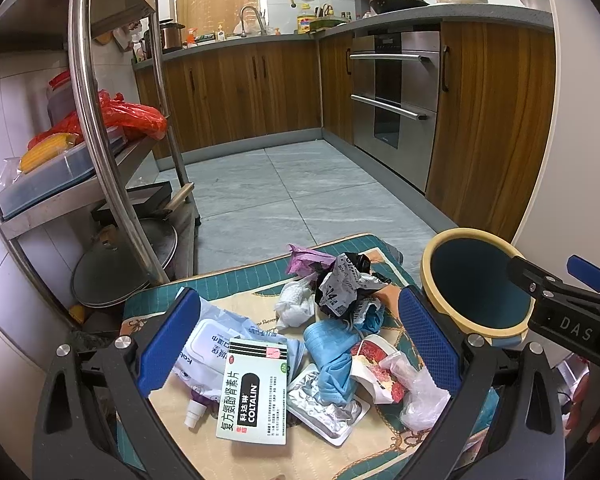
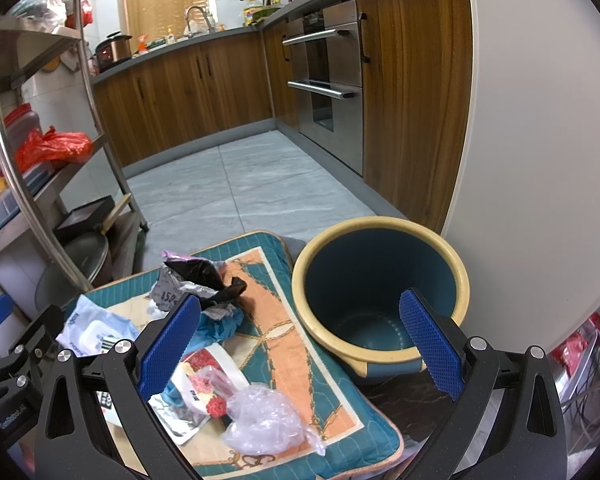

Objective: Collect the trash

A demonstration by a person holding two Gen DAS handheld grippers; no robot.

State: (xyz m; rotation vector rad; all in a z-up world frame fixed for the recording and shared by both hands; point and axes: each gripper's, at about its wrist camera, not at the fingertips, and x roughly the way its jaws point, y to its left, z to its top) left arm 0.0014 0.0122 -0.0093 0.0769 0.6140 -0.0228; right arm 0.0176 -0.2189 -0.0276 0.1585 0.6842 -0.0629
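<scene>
Left wrist view shows the left gripper point(image 1: 300, 344) with its blue pads spread wide and nothing between them, hanging over a heap of trash on a quilted teal and cream mat point(image 1: 236, 280). Directly below lie a white medicine box point(image 1: 254, 392) printed COLTALIN, a wet-wipe pack point(image 1: 212, 344) partly under it, a small white-capped bottle point(image 1: 194, 412), a foil blister tray point(image 1: 324, 404), and a blue face mask point(image 1: 332, 356) draped across the tray. Farther back sit a white wad of tissue point(image 1: 296, 306), a crumpled black and silver wrapper point(image 1: 348, 284) and a purple wrapper point(image 1: 306, 260). A clear plastic bag point(image 1: 422, 396) lies at the right edge of the pile, touching a red-patterned packet point(image 1: 374, 368). The blue bin with a yellow rim point(image 1: 478, 280) stands just beside the mat on the right. In the right wrist view the right gripper point(image 2: 300, 344) is also wide open and empty, one pad above the trash, the other in front of the bin point(image 2: 380, 280), whose inside looks empty. A steel shelf rack point(image 1: 100, 120) stands at the left.
</scene>
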